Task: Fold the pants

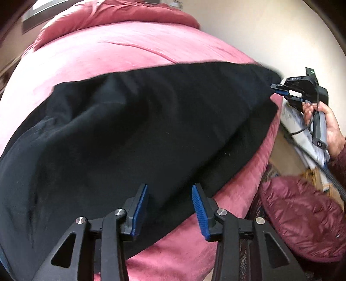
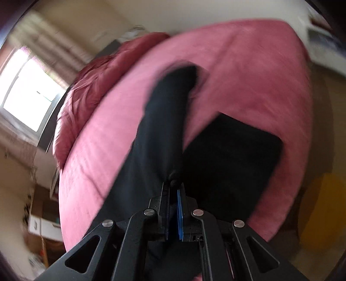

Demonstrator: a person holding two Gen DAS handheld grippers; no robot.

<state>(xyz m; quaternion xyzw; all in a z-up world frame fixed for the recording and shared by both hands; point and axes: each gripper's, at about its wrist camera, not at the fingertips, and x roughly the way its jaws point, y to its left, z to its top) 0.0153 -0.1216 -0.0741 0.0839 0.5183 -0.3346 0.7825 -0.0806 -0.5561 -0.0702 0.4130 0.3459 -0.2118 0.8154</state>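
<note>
Black pants [image 1: 134, 129] on pink bed [image 1: 112, 54], right gripper [image 2: 173, 190] fingers clamping fabric, left gripper [image 1: 169, 207] agape.

no readable text, labels, brands or numbers in either view, both partly motion-blurred

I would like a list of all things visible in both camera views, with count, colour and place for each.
pants: one, black, spread on the bed, one end pinched by the right gripper.
bed cover: one, pink, over the whole bed.
quilt: one, dark red, bunched at the far end of the bed.
window: one, bright, on the wall beside the bed, blurred.
right gripper: one, black with blue pads, shut on the pants.
left gripper: one, black with blue pads, open over the pants' near edge.
right hand: one, on the right gripper's handle.
sleeve: one, dark red, quilted, beside the bed.
</note>
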